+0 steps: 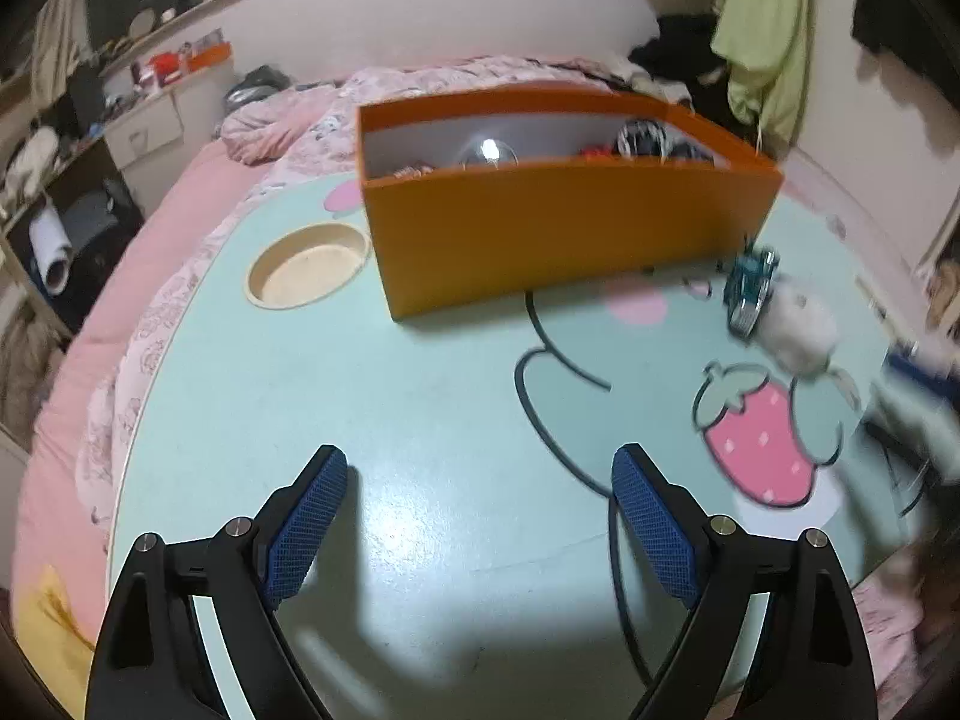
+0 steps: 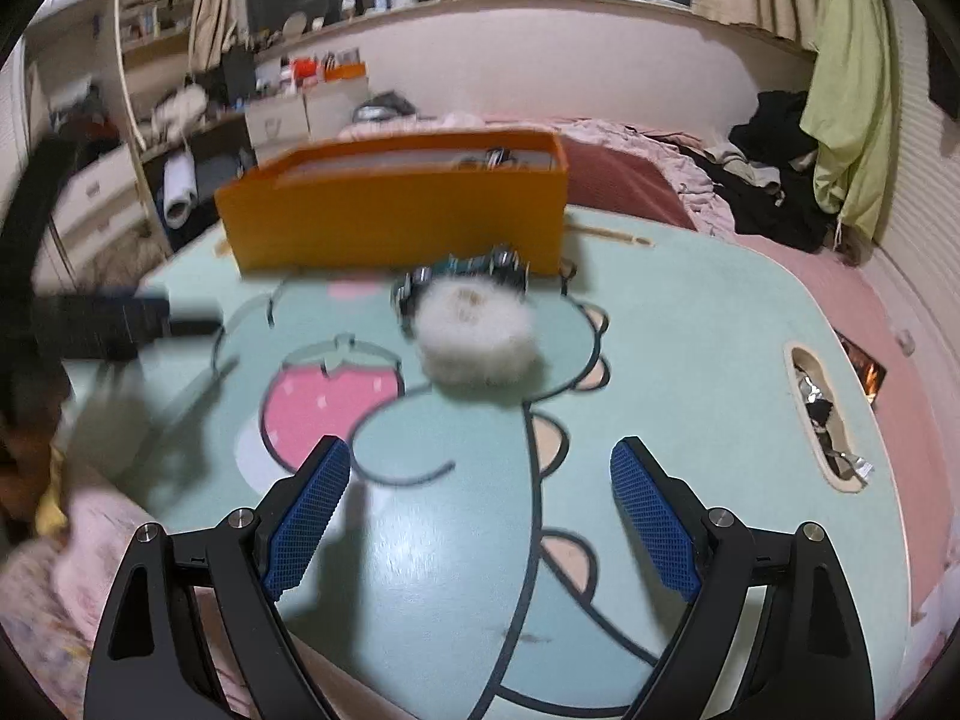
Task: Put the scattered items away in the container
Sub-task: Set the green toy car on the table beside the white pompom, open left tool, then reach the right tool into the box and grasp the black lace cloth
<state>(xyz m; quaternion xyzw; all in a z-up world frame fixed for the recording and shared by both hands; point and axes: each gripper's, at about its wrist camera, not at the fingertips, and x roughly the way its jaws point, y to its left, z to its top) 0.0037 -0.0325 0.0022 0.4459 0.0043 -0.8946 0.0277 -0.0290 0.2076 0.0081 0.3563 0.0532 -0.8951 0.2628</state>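
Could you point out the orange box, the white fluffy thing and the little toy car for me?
orange box (image 1: 558,228), left wrist view, its front wall.
white fluffy ball (image 2: 477,330), right wrist view, its top middle.
toy car (image 1: 750,288), left wrist view, its teal body.

One orange box (image 1: 558,240) stands on the bench (image 1: 360,420), and beside it lie one fluffy white puff (image 2: 477,336) and one teal toy car (image 2: 462,276). Left of the box is one round recess (image 1: 309,264). Inside the box, at least three items show, blurred.
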